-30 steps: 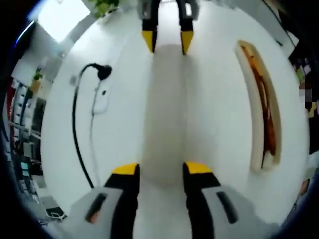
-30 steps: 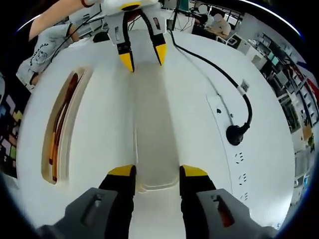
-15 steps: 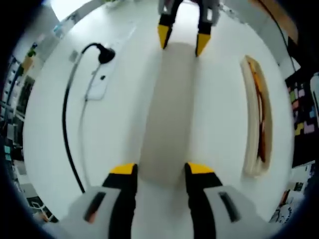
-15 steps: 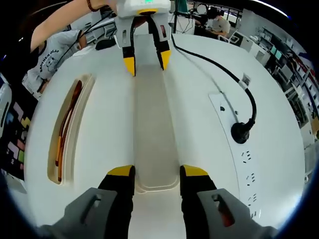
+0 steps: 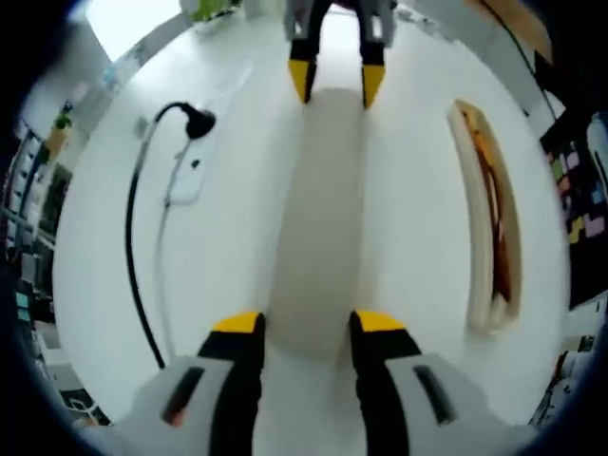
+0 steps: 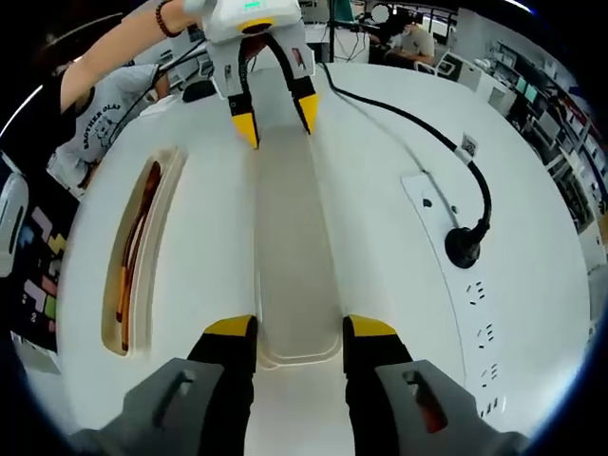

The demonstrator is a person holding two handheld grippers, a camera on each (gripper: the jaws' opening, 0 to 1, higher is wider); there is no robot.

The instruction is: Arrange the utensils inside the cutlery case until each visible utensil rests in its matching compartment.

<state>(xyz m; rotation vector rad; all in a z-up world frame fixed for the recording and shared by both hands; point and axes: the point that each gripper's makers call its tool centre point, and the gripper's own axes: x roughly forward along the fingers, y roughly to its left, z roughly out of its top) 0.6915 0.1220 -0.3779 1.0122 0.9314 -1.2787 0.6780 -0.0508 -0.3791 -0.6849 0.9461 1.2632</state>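
Both tongs stand apart, straddling opposite ends of a long translucent lid (image 6: 290, 256) lying on the white bench (image 6: 380, 285): the right tongs (image 6: 290, 328) at its near end, the left tongs (image 5: 306, 323) at the far end, neither visibly clamped. The cutlery case (image 6: 142, 247), holding orange-brown utensils (image 6: 133, 252), lies at nine o'clock in the right gripper view. The step looks like gripping the lid; next, both close and carry it level.

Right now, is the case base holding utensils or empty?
Holding utensils. The open base lies apart from the lid, and brown handles lie along its inside. Their type and compartments cannot be told.
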